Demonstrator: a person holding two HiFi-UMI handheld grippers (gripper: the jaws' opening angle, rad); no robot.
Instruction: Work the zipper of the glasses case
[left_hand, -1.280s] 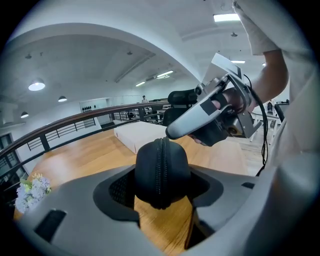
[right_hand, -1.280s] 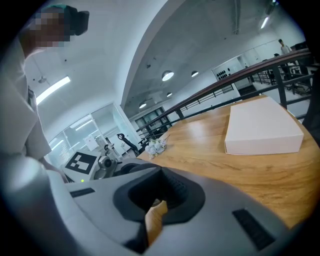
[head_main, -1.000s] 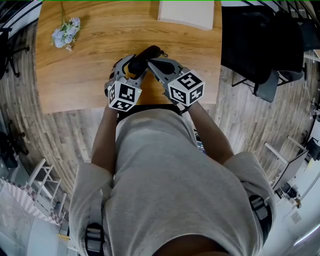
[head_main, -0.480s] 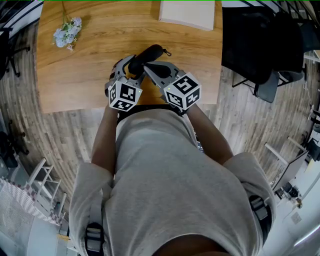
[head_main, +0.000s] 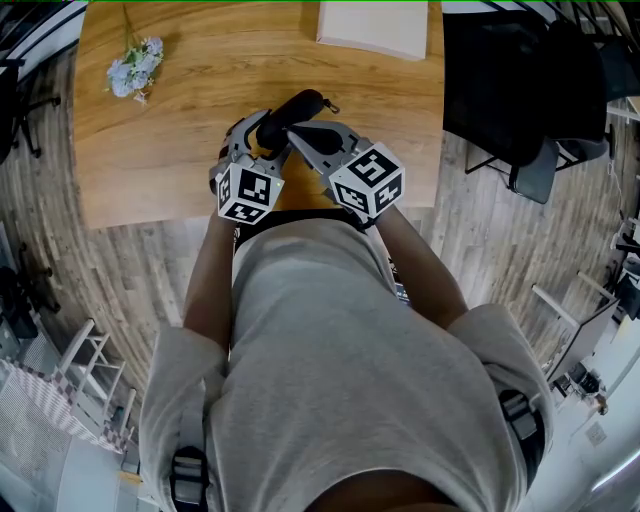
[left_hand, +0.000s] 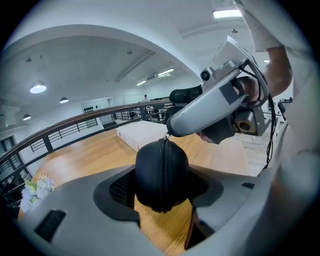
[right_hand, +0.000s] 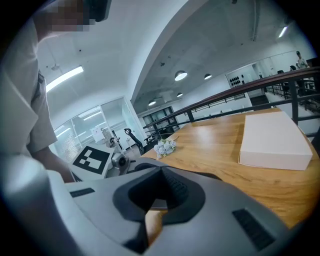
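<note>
L gripper (head_main: 265, 135) clamped on black oval zip-up glasses case (left_hand: 161, 175), above light wooden table (head_main: 170, 140) near its 6 o'clock edge. R gripper (left_hand: 170, 131), jaws together, sits at case's 12 o'clock in left gripper view, prob. nipping small metal zipper pull (left_hand: 166, 138).

Open-plan office hall. Beyond the jaws of the right gripper (right_hand: 161, 172) ran a railing (right_hand: 240, 95), glass partitions (right_hand: 95, 127) and ceiling lamps (right_hand: 181, 75); a wooden table (right_hand: 215, 145) lay below.

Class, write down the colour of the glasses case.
Plain black all over. The glasses case shows best in the left gripper view.
</note>
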